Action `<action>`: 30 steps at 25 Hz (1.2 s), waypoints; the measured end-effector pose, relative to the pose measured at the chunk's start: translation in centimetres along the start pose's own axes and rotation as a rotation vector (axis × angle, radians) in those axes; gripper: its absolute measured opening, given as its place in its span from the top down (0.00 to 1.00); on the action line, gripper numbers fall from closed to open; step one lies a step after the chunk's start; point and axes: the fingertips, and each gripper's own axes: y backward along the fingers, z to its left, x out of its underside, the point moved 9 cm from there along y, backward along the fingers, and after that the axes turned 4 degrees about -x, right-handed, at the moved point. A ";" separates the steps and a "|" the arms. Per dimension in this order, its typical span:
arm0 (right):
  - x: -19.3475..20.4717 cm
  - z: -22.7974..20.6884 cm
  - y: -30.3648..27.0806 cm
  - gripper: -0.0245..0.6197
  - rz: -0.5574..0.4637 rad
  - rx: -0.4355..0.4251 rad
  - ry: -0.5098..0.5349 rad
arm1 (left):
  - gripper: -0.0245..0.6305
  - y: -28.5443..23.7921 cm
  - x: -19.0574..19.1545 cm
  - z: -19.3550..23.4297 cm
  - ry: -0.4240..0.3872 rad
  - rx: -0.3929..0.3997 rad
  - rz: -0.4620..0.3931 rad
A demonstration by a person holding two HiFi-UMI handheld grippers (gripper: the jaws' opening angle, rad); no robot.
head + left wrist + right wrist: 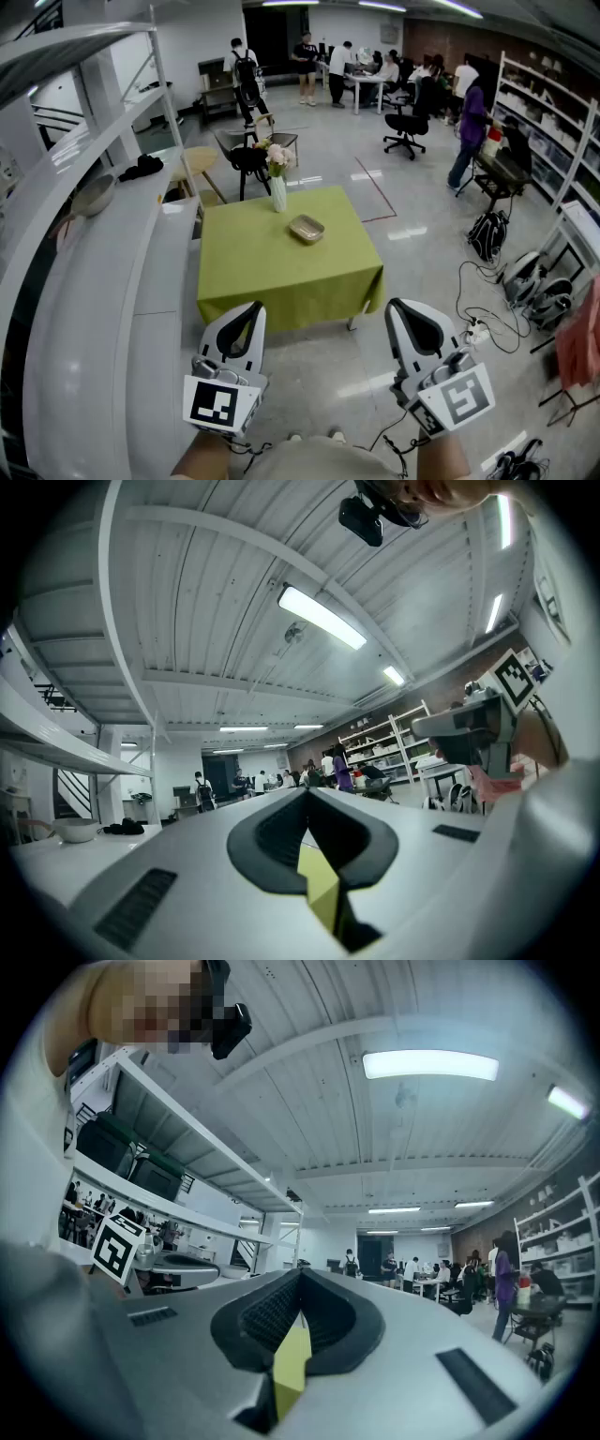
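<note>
In the head view I hold both grippers low and close to my body, pointing forward over the grey floor. The left gripper (244, 319) and the right gripper (411, 317) are both shut, jaw tips together, with nothing between them. Ahead of them stands a table under a green cloth (272, 281). On it are a vase of flowers (277, 180) and a shallow tan dish (307, 229). In the left gripper view the left gripper (307, 797) has its jaws meeting, a sliver of green cloth showing through the hollow. The right gripper view shows the right gripper (300, 1279) the same way.
A long white shelf unit (84, 309) runs along the left, carrying a bowl (92, 195) and a black item (141, 168). Chairs (248, 155) stand behind the table. Cables and a power strip (478, 330) lie on the floor at right, near a backpack (487, 234). Several people stand at the back.
</note>
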 end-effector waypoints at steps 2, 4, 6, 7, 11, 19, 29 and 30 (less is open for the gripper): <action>0.1 -0.5 0.1 0.95 0.006 0.003 -0.004 | 0.95 -0.4 -0.2 -0.4 -0.003 0.006 0.000; 0.3 -1.0 0.2 0.95 0.007 0.004 -0.008 | 0.95 -0.7 -0.2 -0.8 -0.005 0.010 0.003; 0.6 -1.4 0.4 0.95 0.009 0.002 -0.016 | 0.95 -1.0 -0.2 -1.3 -0.007 0.012 0.003; 0.7 -1.6 0.4 0.95 0.010 0.001 -0.019 | 0.95 -1.2 -0.2 -1.5 -0.009 0.013 0.001; 1.5 -2.7 0.4 0.95 0.019 -0.010 -0.023 | 0.95 -1.8 -0.3 -2.4 -0.019 0.013 -0.004; 3.6 -5.0 1.1 0.95 0.035 -0.051 -0.049 | 0.95 -2.4 0.1 -5.2 -0.002 -0.008 0.000; 5.5 -8.5 3.0 0.95 0.035 -0.084 -0.086 | 0.95 -3.2 0.2 -8.5 -0.010 -0.049 0.007; 5.6 -8.8 3.0 0.95 0.033 -0.086 -0.090 | 0.95 -3.4 0.4 -8.7 -0.010 -0.047 0.012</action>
